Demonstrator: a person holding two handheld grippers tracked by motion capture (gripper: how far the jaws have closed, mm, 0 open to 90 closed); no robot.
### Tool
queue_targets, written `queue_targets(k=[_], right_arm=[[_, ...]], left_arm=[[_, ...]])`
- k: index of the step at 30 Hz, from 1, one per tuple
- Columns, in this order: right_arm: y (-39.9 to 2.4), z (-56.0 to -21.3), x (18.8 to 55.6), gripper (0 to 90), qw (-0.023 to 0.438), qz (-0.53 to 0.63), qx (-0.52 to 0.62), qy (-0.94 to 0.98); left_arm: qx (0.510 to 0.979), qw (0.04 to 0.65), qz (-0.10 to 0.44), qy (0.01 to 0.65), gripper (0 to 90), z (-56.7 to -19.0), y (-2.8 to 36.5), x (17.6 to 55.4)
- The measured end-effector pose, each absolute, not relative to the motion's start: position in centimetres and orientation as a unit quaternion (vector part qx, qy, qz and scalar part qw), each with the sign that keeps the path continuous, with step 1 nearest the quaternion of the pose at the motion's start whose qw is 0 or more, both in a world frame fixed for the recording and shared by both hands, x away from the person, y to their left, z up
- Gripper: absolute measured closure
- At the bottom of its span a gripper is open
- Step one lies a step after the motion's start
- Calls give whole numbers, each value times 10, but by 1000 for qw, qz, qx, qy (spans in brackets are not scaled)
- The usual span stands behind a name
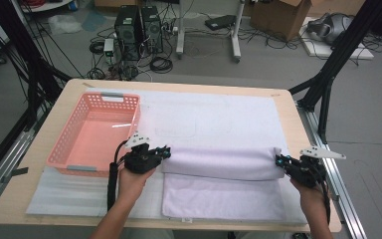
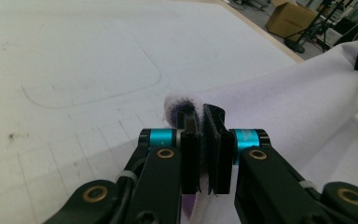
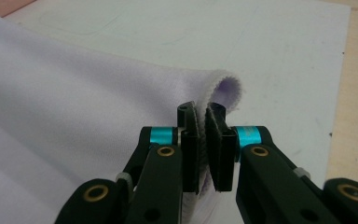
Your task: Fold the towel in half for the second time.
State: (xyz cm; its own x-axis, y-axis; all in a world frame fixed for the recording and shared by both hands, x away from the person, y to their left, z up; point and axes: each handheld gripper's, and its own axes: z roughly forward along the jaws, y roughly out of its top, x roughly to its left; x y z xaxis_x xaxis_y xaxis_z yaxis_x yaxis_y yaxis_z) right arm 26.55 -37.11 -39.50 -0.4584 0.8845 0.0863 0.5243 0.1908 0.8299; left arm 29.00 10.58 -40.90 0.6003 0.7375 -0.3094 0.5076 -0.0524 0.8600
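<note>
Left claw [image 2: 204,140]: jaws closed on the left end of the white towel [image 1: 219,167], with a thin edge of cloth pinched between the two black pads. In the high view the left claw [image 1: 165,152] sits at about 7 o'clock of the counter [image 1: 59,107], held by the person's left hand [image 1: 132,179].

Right claw [image 3: 204,140]: jaws closed on the right end of the same towel [image 3: 74,116], whose edge curls over just above the pads. In the high view the right claw [image 1: 280,160] sits at about 4 o'clock, held by the right hand [image 1: 311,191].

Towel: the gripped edge is lifted and forms a rounded fold spanning from one claw to the other. The lower layer lies flat on the counter toward 6 o'clock. The towel [image 2: 298,102] rests on a white mat [image 1: 214,117] that covers most of the counter.

Pink basket [image 1: 97,132]: placed at about 9 o'clock, just beside the left claw, with grey handle strips at its near and far rims.

Beyond the counter, toward 12 o'clock: computer towers [image 1: 139,30], loose cables and a cardboard box [image 1: 281,17] on the floor.
</note>
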Motion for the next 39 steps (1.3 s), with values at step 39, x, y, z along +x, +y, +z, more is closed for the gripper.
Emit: queue_targets(k=[39], right_arm=[[-376,-408,196,858,184,436,473,743]], left_arm=[[746,534,66,393,826,-427,105,224]])
